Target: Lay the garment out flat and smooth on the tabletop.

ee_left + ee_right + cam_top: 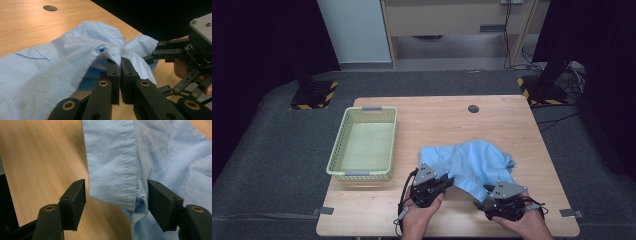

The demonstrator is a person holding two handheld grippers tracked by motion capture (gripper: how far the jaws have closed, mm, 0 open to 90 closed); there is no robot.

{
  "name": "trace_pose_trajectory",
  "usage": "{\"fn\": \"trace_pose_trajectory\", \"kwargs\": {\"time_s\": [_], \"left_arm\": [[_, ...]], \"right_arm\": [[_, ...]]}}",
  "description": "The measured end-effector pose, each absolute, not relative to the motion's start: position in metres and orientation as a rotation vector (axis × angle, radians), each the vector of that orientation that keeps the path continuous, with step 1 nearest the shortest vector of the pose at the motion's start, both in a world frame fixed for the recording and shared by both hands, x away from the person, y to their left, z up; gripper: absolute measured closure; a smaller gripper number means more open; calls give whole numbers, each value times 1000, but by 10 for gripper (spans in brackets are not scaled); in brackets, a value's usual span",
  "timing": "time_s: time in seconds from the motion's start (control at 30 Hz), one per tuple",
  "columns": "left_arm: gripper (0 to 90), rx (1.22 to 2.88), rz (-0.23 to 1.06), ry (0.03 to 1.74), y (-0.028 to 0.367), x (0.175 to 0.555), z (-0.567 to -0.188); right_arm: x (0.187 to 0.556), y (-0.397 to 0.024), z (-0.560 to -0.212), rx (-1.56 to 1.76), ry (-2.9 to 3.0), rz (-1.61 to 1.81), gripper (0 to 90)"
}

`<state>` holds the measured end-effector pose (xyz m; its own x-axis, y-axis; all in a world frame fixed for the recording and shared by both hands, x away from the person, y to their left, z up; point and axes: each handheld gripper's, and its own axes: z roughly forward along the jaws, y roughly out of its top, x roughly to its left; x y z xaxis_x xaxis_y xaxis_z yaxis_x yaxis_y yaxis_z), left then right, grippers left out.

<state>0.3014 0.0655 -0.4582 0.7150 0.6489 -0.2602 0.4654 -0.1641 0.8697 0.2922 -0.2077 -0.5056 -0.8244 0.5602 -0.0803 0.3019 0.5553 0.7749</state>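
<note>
Wooden table [512, 125], unlabelled blue shirt [472, 160] — no writing

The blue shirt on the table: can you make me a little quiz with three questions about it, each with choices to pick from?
1. Where is the basket?
A. left of the shirt
B. on top of the shirt
C. under the table

2. What colour is the shirt?
A. red
B. light blue
C. black

3. What is the left tool doing?
A. standing wide open
B. pinching the shirt's edge
C. holding the basket

Answers:
1 A: in the high view the basket stands on the table, left of the shirt.
2 B: the cloth is light blue in all views.
3 B: its jaws are shut on a fold of the hem, while the right tool stands open around another edge.
</note>
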Motion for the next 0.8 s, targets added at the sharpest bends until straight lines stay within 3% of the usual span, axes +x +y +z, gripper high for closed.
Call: {"fn": "trace_pose_trajectory", "kwargs": {"time_s": [0.57,0.8], "left_arm": [[867,1813,164,891,67,303,-463],[797,1833,176,876,66,300,-467]], "right_arm": [[292,-214,-499,707,2445,1178,702],[291,-217,-495,719,2435,1179,793]]}}
